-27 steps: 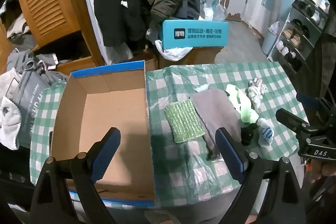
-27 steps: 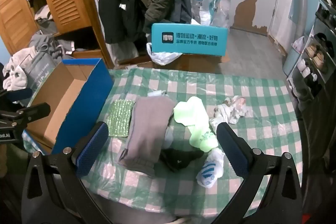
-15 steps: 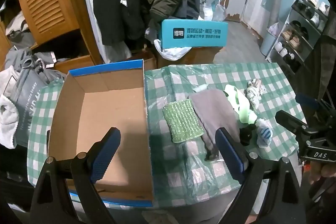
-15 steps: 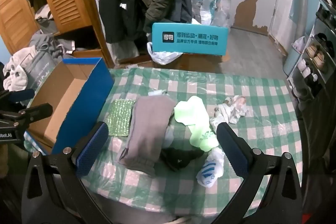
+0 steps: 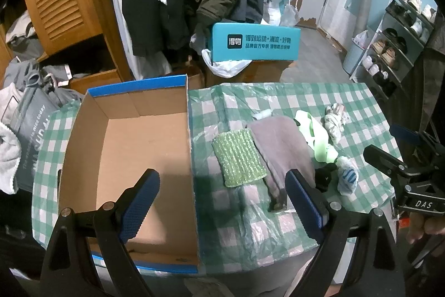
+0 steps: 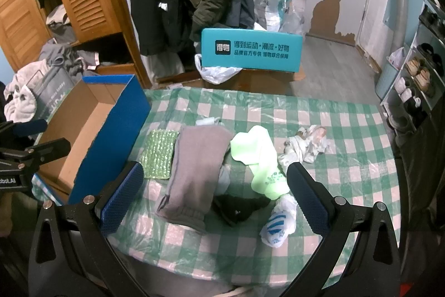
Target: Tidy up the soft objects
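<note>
Little changed: both my grippers (image 5: 221, 202) (image 6: 215, 196) stayed wide apart, empty, above the table (image 6: 347, 130). Box (image 5: 125, 152) empty; sorting not begun.

The left gripper (image 5: 221, 203) has drawn slightly back and leftward over the cardboard box (image 5: 125, 157), so the box sits a little further right in its view.
</note>
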Motion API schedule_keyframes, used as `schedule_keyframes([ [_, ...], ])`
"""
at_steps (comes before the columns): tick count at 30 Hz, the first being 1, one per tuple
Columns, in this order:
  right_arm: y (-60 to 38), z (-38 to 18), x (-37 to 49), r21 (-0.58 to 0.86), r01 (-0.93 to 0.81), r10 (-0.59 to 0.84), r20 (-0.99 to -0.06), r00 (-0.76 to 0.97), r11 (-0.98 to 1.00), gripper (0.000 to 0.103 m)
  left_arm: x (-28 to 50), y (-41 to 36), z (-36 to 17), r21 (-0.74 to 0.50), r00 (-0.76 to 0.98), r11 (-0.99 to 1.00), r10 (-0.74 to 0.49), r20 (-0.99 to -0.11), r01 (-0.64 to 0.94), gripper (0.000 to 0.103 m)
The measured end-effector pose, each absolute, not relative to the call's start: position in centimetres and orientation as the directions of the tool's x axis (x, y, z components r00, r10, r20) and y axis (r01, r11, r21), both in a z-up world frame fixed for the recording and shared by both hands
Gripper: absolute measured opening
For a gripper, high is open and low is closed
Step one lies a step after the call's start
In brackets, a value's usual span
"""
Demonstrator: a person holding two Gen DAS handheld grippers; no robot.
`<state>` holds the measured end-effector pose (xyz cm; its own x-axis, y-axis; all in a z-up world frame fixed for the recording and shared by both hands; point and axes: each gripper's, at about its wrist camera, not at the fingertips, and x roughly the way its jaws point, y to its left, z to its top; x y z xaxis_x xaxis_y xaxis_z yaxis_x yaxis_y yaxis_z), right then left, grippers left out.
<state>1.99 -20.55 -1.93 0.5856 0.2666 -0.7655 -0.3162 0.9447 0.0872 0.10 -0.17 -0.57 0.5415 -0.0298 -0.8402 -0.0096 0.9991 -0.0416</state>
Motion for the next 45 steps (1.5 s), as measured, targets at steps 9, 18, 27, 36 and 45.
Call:
schedule_keyframes([
  [9,-20.5,-1.9,2.0,0.087,-0.317,0.266,-0.767,0.584,0.945,0.101,0.0,-0.2,-0.6,-0.037,0.541,0.999,-0.025,-0.840,-0.012,0.093],
  [18,-20.5,-1.9,2.0,0.087,-0.316,0.266,-0.767,0.584,0.945,0.101,-0.4,-0.6,-1.2,-0.038,0.537,0.999,-0.028,-0.843,-0.008,0.093],
  [27,-20.6,-1.9,2.0,0.087,-0.316,0.266,-0.769,0.582,0.945,0.101,-0.4,-0.6,-1.3,-0.041,0.534,0.999,-0.031,-0.845,-0.007,0.093],
  [36,-20.7,-1.9,2.0,0.086,-0.316,0.264,-0.769,0.581,0.945,0.101,-0.4,-0.5,-1.2,-0.043,0.533,0.999,-0.032,-0.846,-0.007,0.093],
  [45,-20.8,-2.0,2.0,0.085,-0.316,0.264,-0.770,0.581,0.945,0.101,-0.5,-0.7,-2.0,-0.053,0.518,0.999,-0.041,-0.854,-0.009,0.093],
])
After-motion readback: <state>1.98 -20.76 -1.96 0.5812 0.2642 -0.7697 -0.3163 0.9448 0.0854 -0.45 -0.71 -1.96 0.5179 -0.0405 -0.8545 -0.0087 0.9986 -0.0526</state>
